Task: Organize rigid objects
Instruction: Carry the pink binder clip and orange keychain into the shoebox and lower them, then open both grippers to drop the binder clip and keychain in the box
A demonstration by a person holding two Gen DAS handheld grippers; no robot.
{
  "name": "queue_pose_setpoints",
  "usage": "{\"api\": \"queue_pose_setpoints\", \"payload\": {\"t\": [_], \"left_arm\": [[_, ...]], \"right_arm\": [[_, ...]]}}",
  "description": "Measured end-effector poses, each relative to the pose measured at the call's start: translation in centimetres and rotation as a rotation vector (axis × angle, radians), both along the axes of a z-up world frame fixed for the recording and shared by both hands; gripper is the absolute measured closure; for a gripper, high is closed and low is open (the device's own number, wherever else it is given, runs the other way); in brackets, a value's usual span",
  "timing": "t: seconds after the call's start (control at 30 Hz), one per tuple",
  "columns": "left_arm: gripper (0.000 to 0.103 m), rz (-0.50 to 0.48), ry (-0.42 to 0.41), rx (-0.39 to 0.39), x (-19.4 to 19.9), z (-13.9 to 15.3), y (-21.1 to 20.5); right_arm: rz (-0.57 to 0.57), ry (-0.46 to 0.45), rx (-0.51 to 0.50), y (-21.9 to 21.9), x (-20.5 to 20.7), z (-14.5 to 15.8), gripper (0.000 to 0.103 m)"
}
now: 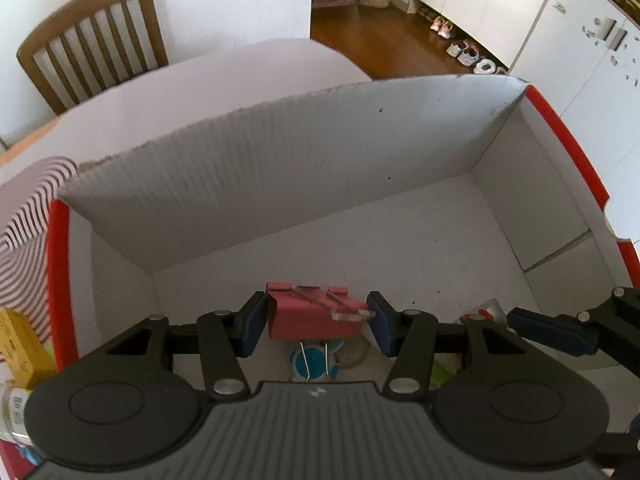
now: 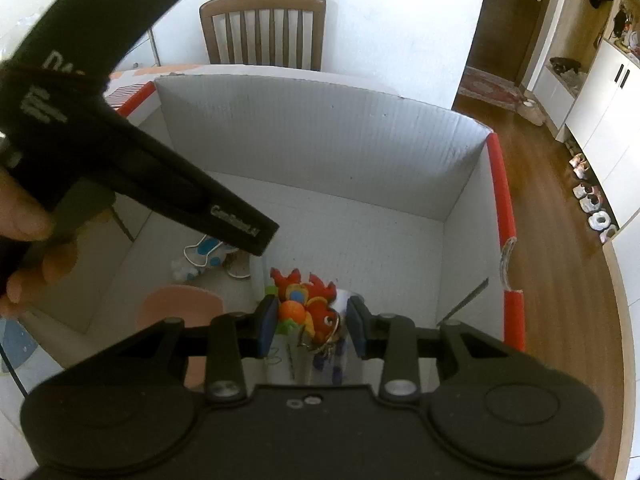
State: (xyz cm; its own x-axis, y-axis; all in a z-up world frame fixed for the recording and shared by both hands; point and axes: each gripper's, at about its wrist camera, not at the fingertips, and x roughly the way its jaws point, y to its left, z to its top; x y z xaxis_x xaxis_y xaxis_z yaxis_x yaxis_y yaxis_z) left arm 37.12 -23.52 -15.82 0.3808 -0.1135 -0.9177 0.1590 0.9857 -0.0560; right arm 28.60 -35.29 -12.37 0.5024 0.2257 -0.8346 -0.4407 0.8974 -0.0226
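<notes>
Two grippers: both hang over the open cardboard box (image 1: pixel 280 168), each carrying one item.
Left gripper (image 1: pixel 316 322): its blue pads are clamped on a pink binder clip (image 1: pixel 316 314), held above the box floor.
Clip's lie: the long axis runs across from pad to pad; its clear wire handles are folded over the body and angle toward the right pad.
Below the clip: a blue-and-white keychain toy (image 1: pixel 314 362) lies on the box floor.
Right gripper (image 2: pixel 312 326): the fingers are closed on a red-and-orange plush keychain (image 2: pixel 310 306), with its metal ring dangling beneath.
Plush's lie: it stands roughly upright between the pads; I cannot tell its long axis.
Step in hand: by my reading, lowering both items into the box for release.
Next move calls for: opening each pair of fingers low over bare floor, clear of the toy below.
</notes>
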Motion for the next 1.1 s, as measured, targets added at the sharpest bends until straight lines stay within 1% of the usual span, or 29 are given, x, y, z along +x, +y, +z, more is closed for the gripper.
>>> {"api": "queue_pose_setpoints", "payload": {"t": [0.23, 0.27, 0.33, 0.4, 0.47, 0.5, 0.6, 0.67, 0.73, 1.0, 1.1], "left_arm": [[0.049, 0.02, 0.009, -0.021, 0.1, -0.4, 0.5], [0.05, 0.024, 0.006, -0.023, 0.1, -0.3, 0.6], [0.05, 0.033, -0.001, -0.023, -0.1, -0.1, 0.8], [0.049, 0.045, -0.003, -0.026, -0.2, 0.1, 0.9], [0.048, 0.052, -0.01, -0.029, -0.5, 0.5, 1.1], [0.045, 0.051, -0.014, -0.026, -0.1, 0.7, 0.8], [0.044, 0.043, -0.036, -0.01, -0.8, 1.3, 0.7], [0.043, 0.043, -0.046, -0.007, -1.2, 1.8, 0.5], [0.037, 0.045, -0.061, -0.015, -1.7, 2.4, 0.5], [0.036, 0.057, -0.128, -0.04, -4.2, 4.9, 0.8], [0.036, 0.067, -0.146, -0.048, -5.1, 5.9, 1.2]], "right_arm": [[-0.001, 0.011, -0.01, 0.4, 0.6, -0.1, 0.066], [0.0, 0.018, -0.014, 0.5, 0.6, -0.1, 0.064], [0.011, 0.018, -0.023, 0.4, 0.8, -0.1, 0.063], [0.011, 0.024, -0.025, 0.4, 1.0, -0.1, 0.059], [0.001, 0.028, -0.018, 0.3, 1.0, -0.2, 0.057], [-0.001, 0.028, -0.015, 0.3, 1.0, -0.1, 0.055], [-0.007, 0.013, -0.005, 0.1, 0.7, 0.4, 0.051], [-0.013, 0.009, 0.011, -0.1, 0.5, 0.8, 0.05], [-0.019, 0.0, 0.024, -0.4, 0.3, 1.2, 0.048], [-0.052, -0.029, 0.071, -1.6, -1.0, 3.0, 0.039], [-0.06, -0.036, 0.096, -2.2, -1.6, 3.7, 0.039]]}}
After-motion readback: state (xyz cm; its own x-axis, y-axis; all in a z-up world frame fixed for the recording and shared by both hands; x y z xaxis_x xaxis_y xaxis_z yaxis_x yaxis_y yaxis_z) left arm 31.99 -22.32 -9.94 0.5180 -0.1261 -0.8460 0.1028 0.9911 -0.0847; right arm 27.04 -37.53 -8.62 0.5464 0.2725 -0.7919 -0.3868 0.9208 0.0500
